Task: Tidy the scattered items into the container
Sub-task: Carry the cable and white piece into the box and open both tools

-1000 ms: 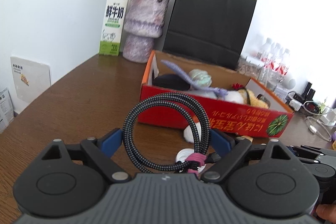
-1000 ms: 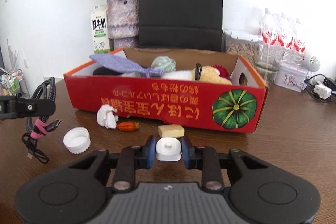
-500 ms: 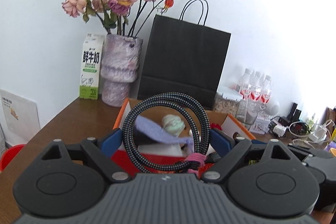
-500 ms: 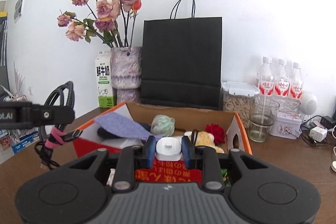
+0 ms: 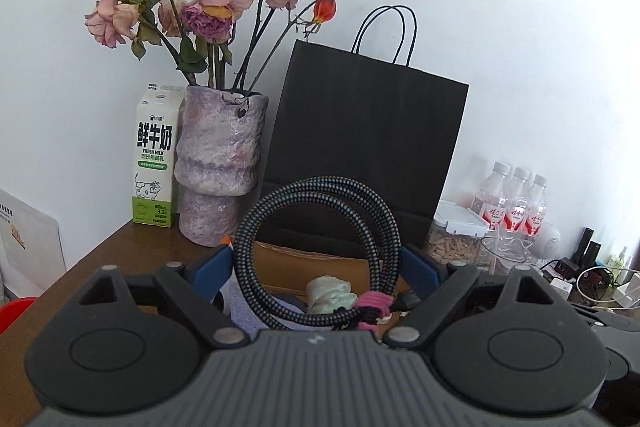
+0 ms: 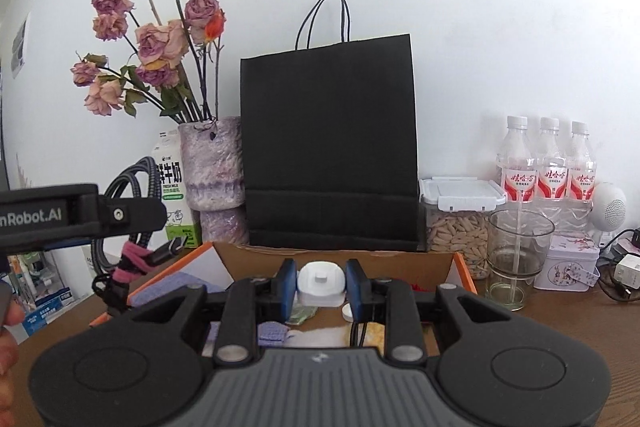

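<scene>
My left gripper (image 5: 318,259) is shut on a coiled black braided cable (image 5: 316,251) bound with a pink tie, held above the cardboard box (image 5: 320,261). The cable also shows at the left of the right wrist view (image 6: 132,227), hanging from the left gripper. My right gripper (image 6: 321,283) is shut on a small white plug-like piece (image 6: 321,283) over the open box (image 6: 332,259). Inside the box lie a lilac cloth (image 6: 272,333), a pale green bundle (image 5: 330,293) and a plush toy (image 6: 374,333).
Behind the box stand a black paper bag (image 6: 328,147), a purple vase of dried roses (image 5: 220,171) and a milk carton (image 5: 154,163). To the right are a nut container (image 6: 458,223), a glass (image 6: 516,259), three water bottles (image 6: 548,171) and chargers (image 5: 596,279).
Both grippers rose from the table and moved forward over the box, each keeping hold of its item. The loose items in front of the box have dropped out of view.
</scene>
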Available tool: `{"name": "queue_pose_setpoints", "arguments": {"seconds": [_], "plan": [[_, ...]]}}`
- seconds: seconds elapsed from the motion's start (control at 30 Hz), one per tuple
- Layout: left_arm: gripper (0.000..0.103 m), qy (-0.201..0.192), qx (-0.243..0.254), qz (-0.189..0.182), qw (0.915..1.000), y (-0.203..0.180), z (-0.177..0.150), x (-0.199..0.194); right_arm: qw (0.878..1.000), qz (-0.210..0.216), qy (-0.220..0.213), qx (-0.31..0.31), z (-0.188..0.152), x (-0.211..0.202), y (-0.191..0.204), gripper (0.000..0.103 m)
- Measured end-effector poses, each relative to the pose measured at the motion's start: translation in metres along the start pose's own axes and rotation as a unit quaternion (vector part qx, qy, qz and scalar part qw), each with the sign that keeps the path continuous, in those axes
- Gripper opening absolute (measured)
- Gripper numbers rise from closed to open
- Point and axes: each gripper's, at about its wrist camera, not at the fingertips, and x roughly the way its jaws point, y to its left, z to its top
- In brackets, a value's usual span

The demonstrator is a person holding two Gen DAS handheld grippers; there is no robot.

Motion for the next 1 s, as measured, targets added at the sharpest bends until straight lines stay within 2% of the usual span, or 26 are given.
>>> {"name": "queue_pose_setpoints", "arguments": {"seconds": [0.3,0.47,0.57,0.6,0.63,0.67,0.7,0.73,0.8,1.0], "plan": [[0.091,0.055,0.055,0.011,0.9969,0.000,-0.021,0.065,0.999,-0.006,0.042,-0.019,-0.020,0.054,-0.012,0.025],[0.091,0.069,0.073,0.017,0.9948,-0.001,-0.036,0.074,0.998,-0.013,0.055,-0.023,-0.029,0.062,-0.016,0.025],[0.092,0.063,0.088,0.025,0.9938,-0.005,-0.042,0.072,0.998,-0.011,0.055,-0.032,-0.032,0.060,-0.011,0.026],[0.092,0.057,0.093,0.029,0.9936,-0.006,-0.042,0.071,0.998,-0.010,0.052,-0.033,-0.032,0.059,-0.010,0.031],[0.093,0.050,0.098,0.036,0.9933,-0.007,-0.042,0.069,0.998,-0.009,0.051,-0.034,-0.032,0.058,-0.010,0.045],[0.095,0.041,0.102,0.045,0.9929,-0.008,-0.042,0.068,0.998,-0.011,0.049,-0.035,-0.032,0.057,-0.009,0.048],[0.103,0.032,0.104,0.053,0.9927,-0.008,-0.042,0.065,0.998,-0.020,0.047,-0.037,-0.031,0.056,-0.009,0.060],[0.103,0.024,0.104,0.057,0.9927,-0.007,-0.041,0.063,0.998,-0.023,0.047,-0.038,-0.031,0.056,-0.009,0.074],[0.103,0.021,0.101,0.057,0.9931,-0.006,-0.038,0.063,0.998,-0.018,0.045,-0.031,-0.031,0.055,-0.012,0.082],[0.103,0.029,0.102,0.058,0.9927,-0.006,-0.039,0.064,0.998,-0.025,0.048,-0.036,-0.031,0.057,-0.011,0.098]]}}
